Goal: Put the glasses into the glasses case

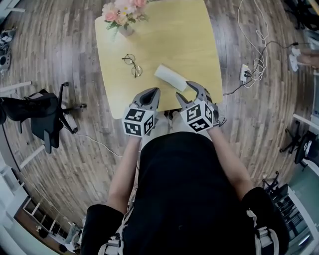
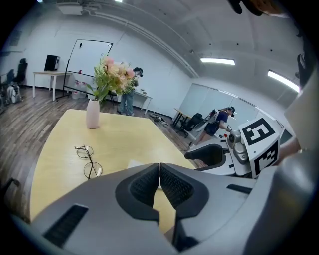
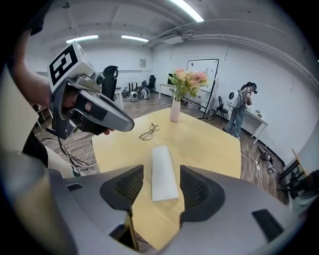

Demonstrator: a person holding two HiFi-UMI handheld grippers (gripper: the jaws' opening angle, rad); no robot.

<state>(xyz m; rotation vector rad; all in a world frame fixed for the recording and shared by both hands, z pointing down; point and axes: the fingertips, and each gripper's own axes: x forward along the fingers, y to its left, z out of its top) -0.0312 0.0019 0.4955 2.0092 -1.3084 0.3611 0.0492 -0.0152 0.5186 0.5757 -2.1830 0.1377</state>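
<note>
Standing at the far left corner of the pale wooden desk (image 1: 189, 45), a pink vase of flowers (image 1: 123, 15) is the leftmost thing on it. Just nearer the person, left of the desk's middle, lie the wire-rimmed glasses (image 1: 132, 65), folded flat on the bare top and apart from everything else. Next comes the left gripper (image 1: 153, 93), held over the desk's near edge with its jaws pressed together and nothing between them. To its right the white glasses case (image 1: 170, 77) lies closed and slightly askew, close to the near edge and well apart from the glasses. The right gripper (image 1: 185, 90) hangs just at the case's near end with its jaws spread wide; its own view looks along them onto the case (image 3: 163, 173), whose sides the pads do not touch. Off the desk's right edge, a power strip (image 1: 244, 72) with white cables lies on the floor.
</note>
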